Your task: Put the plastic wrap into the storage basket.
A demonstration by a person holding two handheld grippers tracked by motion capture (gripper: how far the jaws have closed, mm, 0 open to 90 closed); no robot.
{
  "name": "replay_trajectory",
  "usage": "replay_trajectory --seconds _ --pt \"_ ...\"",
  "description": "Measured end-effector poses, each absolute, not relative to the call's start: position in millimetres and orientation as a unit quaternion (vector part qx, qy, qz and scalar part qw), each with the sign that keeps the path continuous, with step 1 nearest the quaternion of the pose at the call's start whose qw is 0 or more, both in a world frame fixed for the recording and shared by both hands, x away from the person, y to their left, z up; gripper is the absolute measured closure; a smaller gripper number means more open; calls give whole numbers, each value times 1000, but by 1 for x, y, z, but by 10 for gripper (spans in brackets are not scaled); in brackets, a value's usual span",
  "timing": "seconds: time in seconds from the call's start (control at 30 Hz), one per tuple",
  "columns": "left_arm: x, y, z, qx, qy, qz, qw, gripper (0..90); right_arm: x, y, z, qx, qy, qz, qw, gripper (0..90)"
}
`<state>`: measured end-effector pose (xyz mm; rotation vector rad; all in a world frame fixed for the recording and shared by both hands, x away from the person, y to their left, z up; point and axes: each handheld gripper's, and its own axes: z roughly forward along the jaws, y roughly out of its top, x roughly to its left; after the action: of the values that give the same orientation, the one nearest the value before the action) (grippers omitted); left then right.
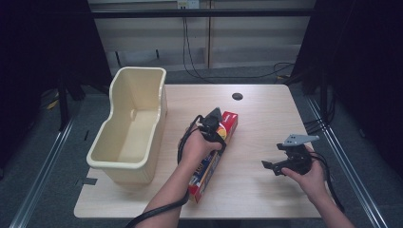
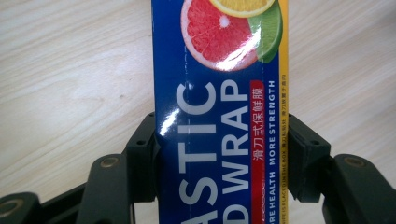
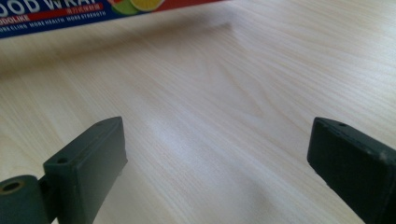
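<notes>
You are working at the wooden table (image 1: 266,118); all places below are taken from the plastic wrap box (image 1: 230,121). The cream bin (image 1: 130,124) is standing empty just to the box's left, at the table's left edge. The box is lying flat near the table's middle, its long axis running from the near edge away toward the far right. Your left gripper (image 2: 219,158) is straddling the box across its width, partway along its length, both pads pressing on the long side faces: pinching it, by the look of it. Your right gripper (image 1: 273,167) is hovering well to the box's right, jaws spread wide over bare wood, nothing between them. The left hand is the nearer. Judgement: a lift toward the bin is likely coming, long axis to match the bin's.
</notes>
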<state>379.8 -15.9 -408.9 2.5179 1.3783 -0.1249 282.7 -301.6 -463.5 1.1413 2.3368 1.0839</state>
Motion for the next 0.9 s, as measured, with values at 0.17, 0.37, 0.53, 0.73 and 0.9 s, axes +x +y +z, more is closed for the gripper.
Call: replay_trajectory --seconds 0.17,0.37,0.53,0.73,0.9 --pt "382 -7 -391 870 473 -43 132 408 282 -300 -464 393 820 385 157 31" --pt "384 3 -374 867 480 -37 130 407 282 -300 -464 386 821 393 149 22" --pt "387 11 -363 864 486 -33 127 408 283 -300 -465 387 823 389 143 21" --pt "390 20 -349 861 489 -40 136 407 282 -299 -464 383 825 391 141 22" --pt "391 25 -336 861 489 -37 135 407 282 -299 -464 381 826 392 138 21"
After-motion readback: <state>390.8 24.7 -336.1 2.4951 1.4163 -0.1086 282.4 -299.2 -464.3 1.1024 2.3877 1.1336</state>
